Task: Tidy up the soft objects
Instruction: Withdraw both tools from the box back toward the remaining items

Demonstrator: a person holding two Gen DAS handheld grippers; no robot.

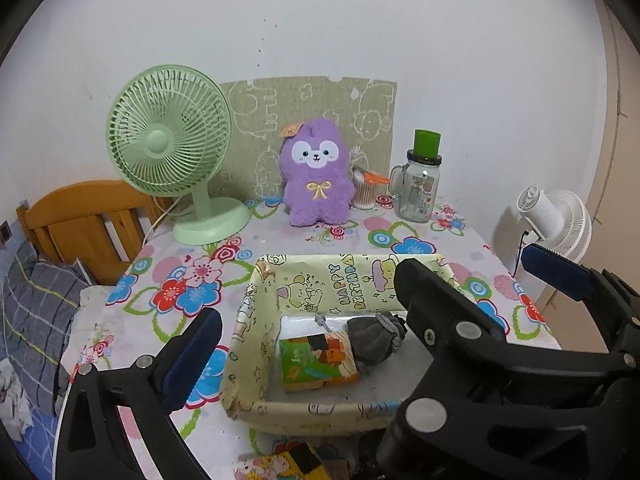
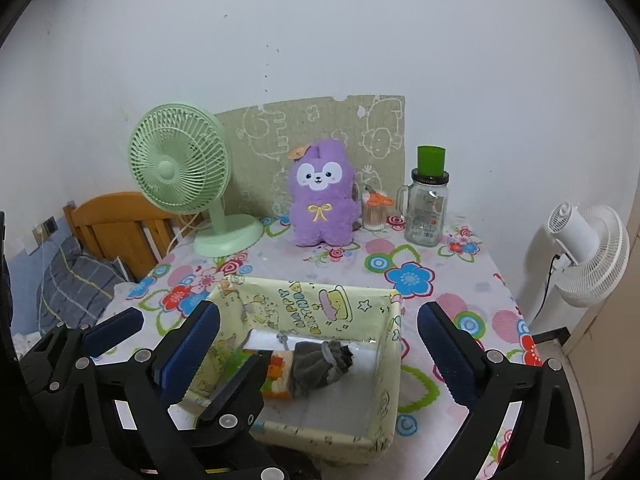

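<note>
A yellow cartoon-print box (image 1: 304, 284) (image 2: 384, 364) stands on the flowered table. Inside lie a grey drawstring pouch (image 1: 374, 340) (image 2: 320, 362) and a green-orange tissue pack (image 1: 316, 360) (image 2: 276, 374). A purple plush bunny (image 1: 316, 174) (image 2: 322, 196) sits upright at the table's back. My left gripper (image 1: 376, 320) is open and empty over the box's front. My right gripper (image 2: 320, 352) is open and empty, its fingers on either side of the box. Another colourful pack (image 1: 280, 464) lies in front of the box, partly hidden.
A green desk fan (image 1: 172, 148) (image 2: 188, 184) stands back left. A glass jar with a green lid (image 1: 418, 184) (image 2: 428, 208) and a cotton-swab holder (image 1: 366, 190) (image 2: 376, 212) stand back right. A white fan (image 2: 584, 248) stands off the right edge. A wooden bed frame (image 1: 80, 220) is to the left.
</note>
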